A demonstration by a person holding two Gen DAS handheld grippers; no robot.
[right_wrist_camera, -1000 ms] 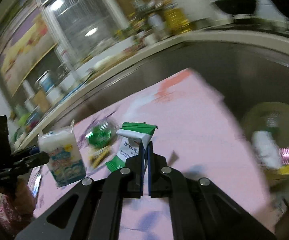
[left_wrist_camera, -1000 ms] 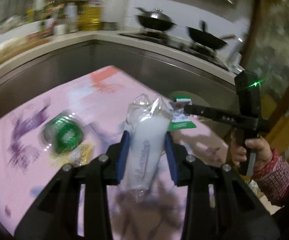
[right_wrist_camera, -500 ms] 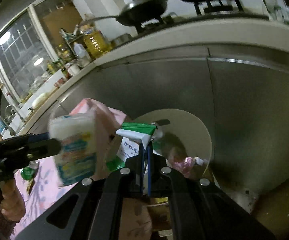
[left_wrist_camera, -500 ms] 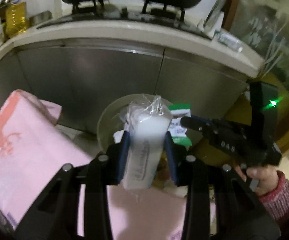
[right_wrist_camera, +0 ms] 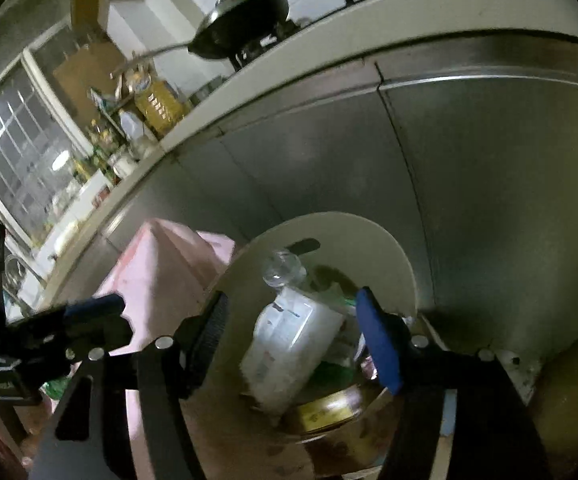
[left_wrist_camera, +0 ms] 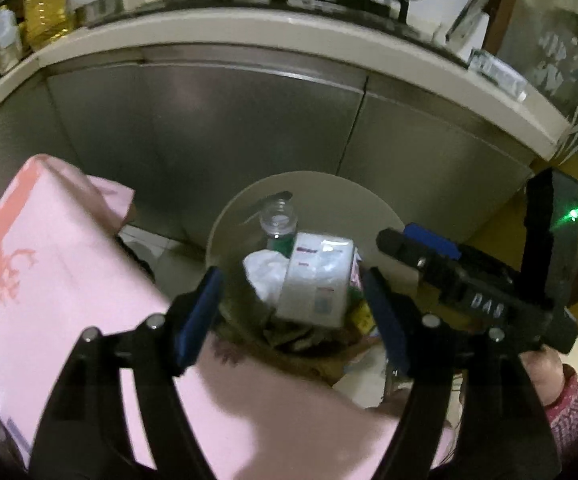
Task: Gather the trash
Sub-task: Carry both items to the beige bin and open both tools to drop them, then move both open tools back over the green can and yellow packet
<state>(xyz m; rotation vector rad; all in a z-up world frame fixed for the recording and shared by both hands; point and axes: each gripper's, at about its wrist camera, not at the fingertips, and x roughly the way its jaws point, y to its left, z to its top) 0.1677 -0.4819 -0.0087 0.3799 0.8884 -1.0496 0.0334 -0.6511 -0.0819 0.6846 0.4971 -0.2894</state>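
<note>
A round cream trash bin (left_wrist_camera: 309,184) stands on the floor below both grippers. In it lies a white plastic-wrapped packet (left_wrist_camera: 317,280), tilted, beside a clear bottle (left_wrist_camera: 277,220) and crumpled white paper. My left gripper (left_wrist_camera: 291,314) hangs over the bin, its jaws opening, with nothing between the pads. The right gripper (left_wrist_camera: 409,236) reaches in from the right. In the right wrist view the right gripper (right_wrist_camera: 293,332) is also opening and empty above the packet (right_wrist_camera: 293,340), the bottle (right_wrist_camera: 281,268) and the bin (right_wrist_camera: 369,232). The left gripper (right_wrist_camera: 101,308) shows at the left.
A table with a pink cloth (left_wrist_camera: 49,280) stands right beside the bin, its corner (right_wrist_camera: 157,264) close to the rim. Steel cabinet fronts (left_wrist_camera: 249,120) rise just behind, under a counter with woks. A person's hand (left_wrist_camera: 545,368) in a red patterned sleeve holds the right gripper.
Both grippers swung from over the pink table to above the bin. The left one let go of the white packet and the right one of its green and white carton; both jaws have spread.
</note>
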